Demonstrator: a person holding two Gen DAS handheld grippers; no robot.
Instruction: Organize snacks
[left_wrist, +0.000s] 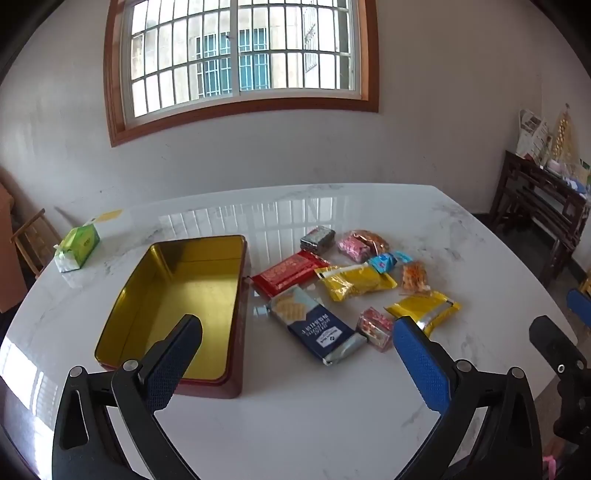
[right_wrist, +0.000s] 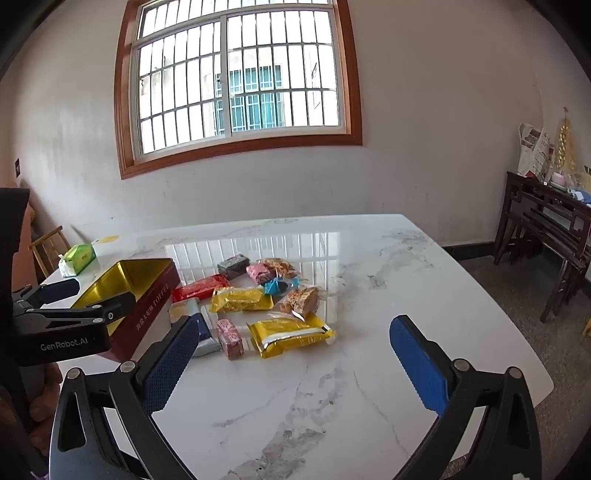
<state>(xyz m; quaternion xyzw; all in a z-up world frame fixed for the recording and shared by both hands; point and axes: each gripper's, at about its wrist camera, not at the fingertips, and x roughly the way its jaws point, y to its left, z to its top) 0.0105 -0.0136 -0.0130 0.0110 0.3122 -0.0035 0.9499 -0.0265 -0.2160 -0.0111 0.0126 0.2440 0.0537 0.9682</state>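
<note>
White "GenRobot.AI" was printed on black body of left gripper (right_wrist: 70, 293), seen from right wrist view. "TOFFEE" ran in gold capitals along dark red side wall of tin box (right_wrist: 153, 310), after row of Chinese characters too small to read. Navy biscuit packet (left_wrist: 314, 325) carried white Chinese lettering and small oval logo, both illegible. Red packet (left_wrist: 288, 271) bore gold characters, unreadable. Green tissue pack (left_wrist: 79, 245) showed small yellow label, text unclear.

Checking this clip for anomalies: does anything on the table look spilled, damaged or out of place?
Nothing damaged or spilled. The snack packets lie in a loose pile beside the open tin, which holds nothing yet; a green tissue pack sits apart near the far corner.
</note>
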